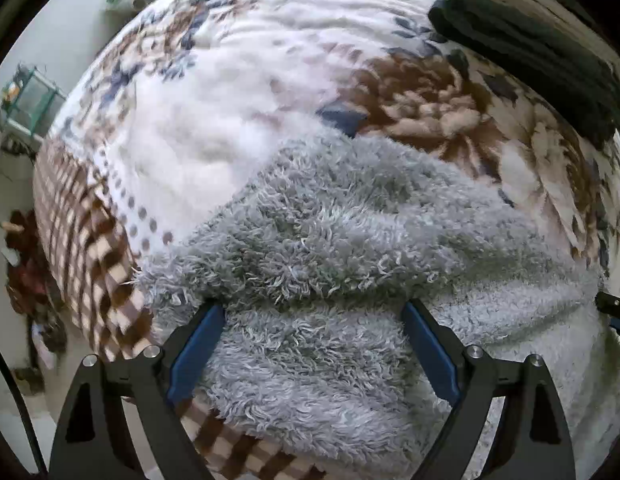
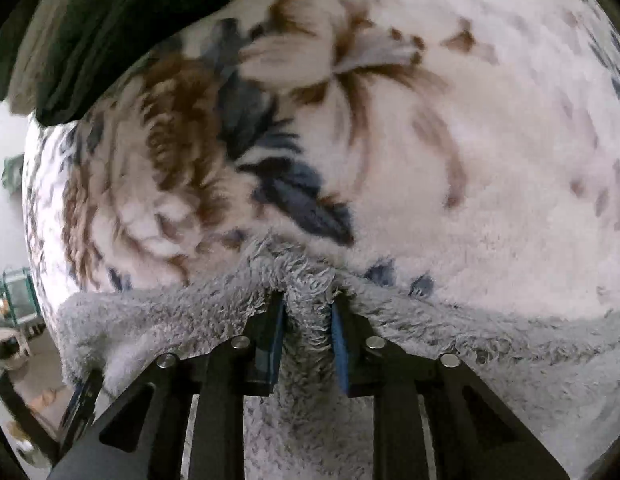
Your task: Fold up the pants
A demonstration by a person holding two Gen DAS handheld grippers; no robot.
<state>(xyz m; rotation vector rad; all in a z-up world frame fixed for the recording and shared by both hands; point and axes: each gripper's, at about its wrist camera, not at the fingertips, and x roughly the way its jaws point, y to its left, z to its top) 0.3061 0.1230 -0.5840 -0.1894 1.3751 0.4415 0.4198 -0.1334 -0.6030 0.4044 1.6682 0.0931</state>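
Observation:
The pants (image 1: 330, 240) are grey and fluffy and lie on a floral fleece blanket (image 1: 198, 120) on a bed. In the left wrist view my left gripper (image 1: 314, 308) is open, its blue-padded fingers spread wide and resting on the grey fabric with nothing pinched between them. In the right wrist view my right gripper (image 2: 308, 300) is shut on a bunched ridge of the pants (image 2: 310, 320) at their far edge, where the fabric meets the blanket (image 2: 470, 200). Part of the right gripper (image 1: 614, 312) shows at the right edge of the left wrist view.
A dark green folded cloth (image 1: 530, 52) lies on the blanket at the far right of the left view, and shows top left in the right view (image 2: 90, 32). The bed edge and floor with a green stand (image 1: 26, 96) lie to the left.

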